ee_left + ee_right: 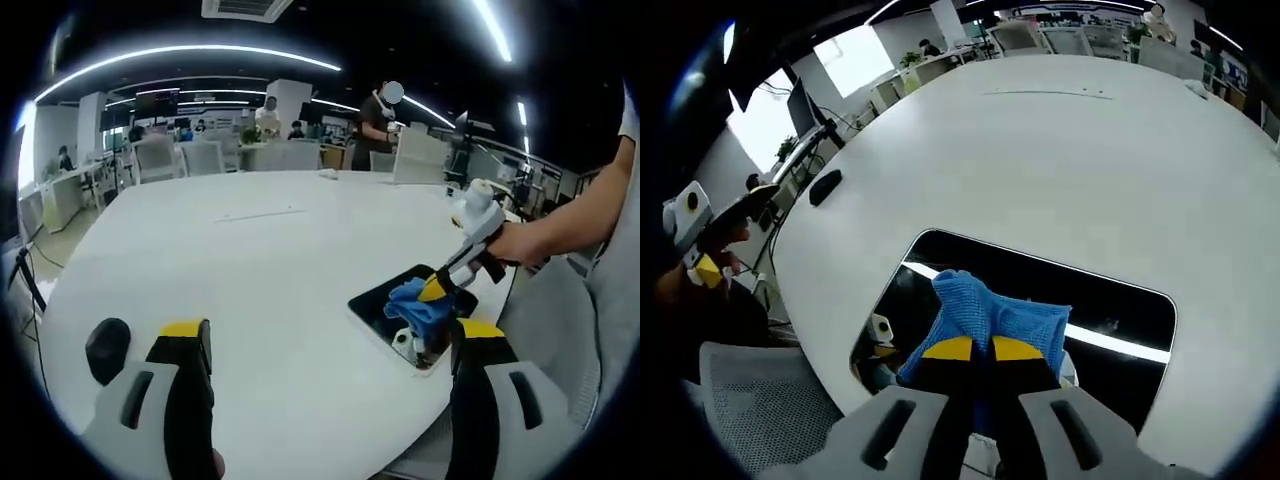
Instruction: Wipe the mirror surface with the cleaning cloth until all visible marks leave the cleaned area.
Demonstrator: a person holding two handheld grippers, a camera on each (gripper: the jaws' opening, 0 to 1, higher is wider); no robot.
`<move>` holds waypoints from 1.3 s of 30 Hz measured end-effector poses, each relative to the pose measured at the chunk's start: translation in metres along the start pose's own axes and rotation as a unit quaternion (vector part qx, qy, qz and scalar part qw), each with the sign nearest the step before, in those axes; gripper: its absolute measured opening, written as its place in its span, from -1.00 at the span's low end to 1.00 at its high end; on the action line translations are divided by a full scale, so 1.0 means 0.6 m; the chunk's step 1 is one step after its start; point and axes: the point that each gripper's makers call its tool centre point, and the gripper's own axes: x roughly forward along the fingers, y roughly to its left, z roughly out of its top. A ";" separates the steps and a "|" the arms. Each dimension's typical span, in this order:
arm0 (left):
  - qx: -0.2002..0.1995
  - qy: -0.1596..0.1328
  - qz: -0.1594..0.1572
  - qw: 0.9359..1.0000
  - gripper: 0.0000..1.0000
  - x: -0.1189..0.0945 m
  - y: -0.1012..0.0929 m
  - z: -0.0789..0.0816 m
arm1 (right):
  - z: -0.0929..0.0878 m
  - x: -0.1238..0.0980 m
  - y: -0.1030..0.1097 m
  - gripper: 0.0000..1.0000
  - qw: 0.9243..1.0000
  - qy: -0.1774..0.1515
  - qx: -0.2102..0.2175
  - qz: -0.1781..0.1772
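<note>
A: At the table edge nearest the person lies the mirror (1040,290), flat on the white table (1040,150). Its long axis runs left to right across the right gripper view.

B: Position of the cloth?

A: The blue cloth (990,315) rests on the glass, toward the near long edge. The right tongs (973,348) are clamped on it, tips together over the fabric.

B: Where is the unwiped area?

A: Judged from this view, mostly beyond and to either side of the cloth. The next stroke should follow the long axis. No marks can be resolved.

B: The other hand?

A: The left tongs (330,345) stand apart, holding nothing, well clear of the mirror (385,300). The right tongs are nearer. A dark mouse (106,347) sits beside the left tongs.
</note>
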 end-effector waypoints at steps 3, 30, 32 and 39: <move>0.001 -0.002 0.000 1.000 0.96 0.001 -0.003 0.004 | -0.003 -0.006 -0.010 -1.00 1.000 -0.002 0.004 -0.006; 0.004 0.005 -0.002 1.000 0.98 0.005 -0.017 -0.012 | -0.030 -0.050 -0.099 -1.00 0.999 0.002 0.029 -0.028; 0.004 0.007 0.000 1.000 0.98 0.004 -0.018 -0.016 | -0.033 -0.054 -0.104 -1.00 0.999 0.002 0.030 -0.029; 0.015 0.016 0.007 1.000 0.98 0.000 -0.018 -0.025 | -0.041 -0.067 -0.127 -1.00 0.999 0.003 0.032 -0.038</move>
